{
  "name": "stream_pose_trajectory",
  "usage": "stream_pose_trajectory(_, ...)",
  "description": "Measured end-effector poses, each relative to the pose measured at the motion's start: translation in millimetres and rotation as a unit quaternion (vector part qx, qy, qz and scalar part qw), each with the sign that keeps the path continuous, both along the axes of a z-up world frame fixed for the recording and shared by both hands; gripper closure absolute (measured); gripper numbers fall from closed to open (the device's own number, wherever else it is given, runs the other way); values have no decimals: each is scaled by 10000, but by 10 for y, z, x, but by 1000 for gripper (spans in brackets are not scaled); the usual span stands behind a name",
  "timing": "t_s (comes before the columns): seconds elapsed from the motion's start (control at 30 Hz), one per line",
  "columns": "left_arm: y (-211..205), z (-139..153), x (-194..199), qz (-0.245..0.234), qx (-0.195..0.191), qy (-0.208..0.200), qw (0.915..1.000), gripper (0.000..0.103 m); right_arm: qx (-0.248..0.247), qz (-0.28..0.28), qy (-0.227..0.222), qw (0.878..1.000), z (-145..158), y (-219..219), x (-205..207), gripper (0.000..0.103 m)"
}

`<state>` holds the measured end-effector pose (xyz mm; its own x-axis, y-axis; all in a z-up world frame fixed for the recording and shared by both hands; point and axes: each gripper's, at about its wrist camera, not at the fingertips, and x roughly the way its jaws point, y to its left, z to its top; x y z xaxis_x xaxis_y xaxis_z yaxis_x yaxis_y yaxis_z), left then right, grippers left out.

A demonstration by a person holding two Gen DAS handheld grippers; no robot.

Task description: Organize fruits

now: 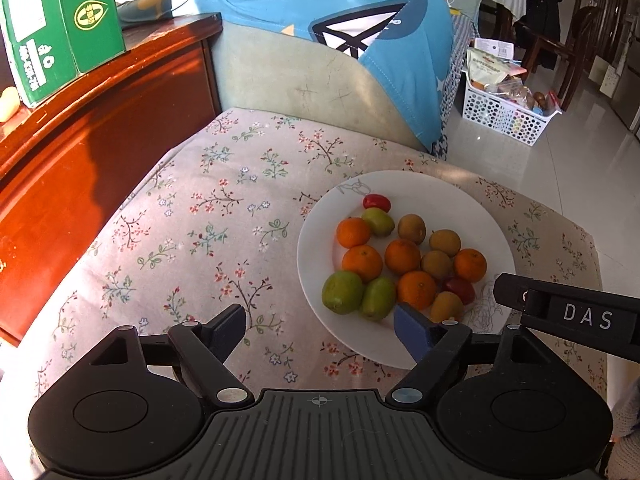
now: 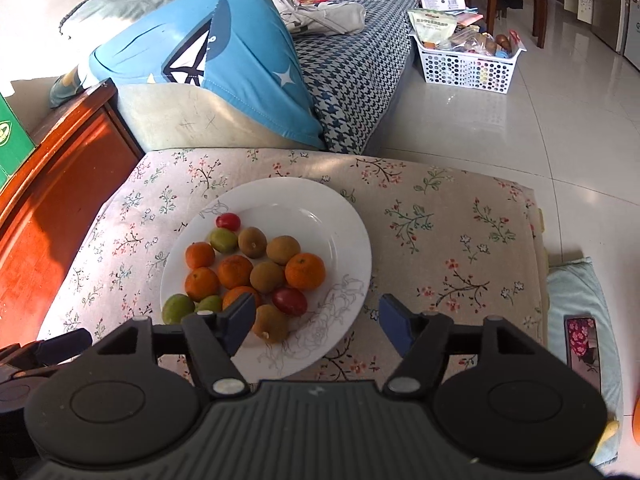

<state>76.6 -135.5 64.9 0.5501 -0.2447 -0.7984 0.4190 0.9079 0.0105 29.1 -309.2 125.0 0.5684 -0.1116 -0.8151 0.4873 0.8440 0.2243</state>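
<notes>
Left wrist view: left claw (image 1: 320, 330) spread wide, nothing between its fingers, held above the floral cloth (image 1: 192, 240) that covers the counter. Its right blue pad (image 1: 412, 332) overlaps the near rim of the white plate (image 1: 440, 196); its left pad sits over bare cloth.

Plate contents, one loose cluster left of the plate's middle: five oranges (image 1: 402, 256), four brown kiwis (image 1: 445, 242), three green fruits (image 1: 343, 292), two small red fruits (image 1: 376, 201). Most touch a neighbour. One red fruit lies at the far edge of the cluster, the other (image 1: 460, 289) near the front beside a kiwi.

Right wrist view: right claw (image 2: 318, 324) also spread wide and empty. Its left pad (image 2: 240, 320) overlaps the front orange (image 2: 240, 296) in the picture; contact cannot be told. The right pad is over cloth just past the plate rim (image 2: 352, 216). A front kiwi (image 2: 271, 322) lies between the fingers' line, nearer the left pad.

Background: white perforated basket (image 2: 464, 66) on the floor, blue cushion (image 2: 224, 60), green box (image 1: 60, 28) on a red wooden cabinet (image 1: 80, 152).
</notes>
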Motion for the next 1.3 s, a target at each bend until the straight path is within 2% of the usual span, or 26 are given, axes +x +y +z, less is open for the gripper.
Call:
stream_pose_trajectory(0.07,7,-19,-21,19,49,27,10000,20,-112,-75,70,9999,-11,33,-37,29)
stream_pose_trajectory(0.33,44,-35,2,304,167,21,9994,20,-454,-197,240,9985,-45,74,-16,28)
stream_pose_trajectory(0.63,35,-45,26,348,205,37,9992,18,-667,55,437,9968,-110,187,43,26)
stream_pose_trajectory(1.3,25,-54,34,383,412,-86,9984,17,-657,124,503,9965,-144,204,65,26)
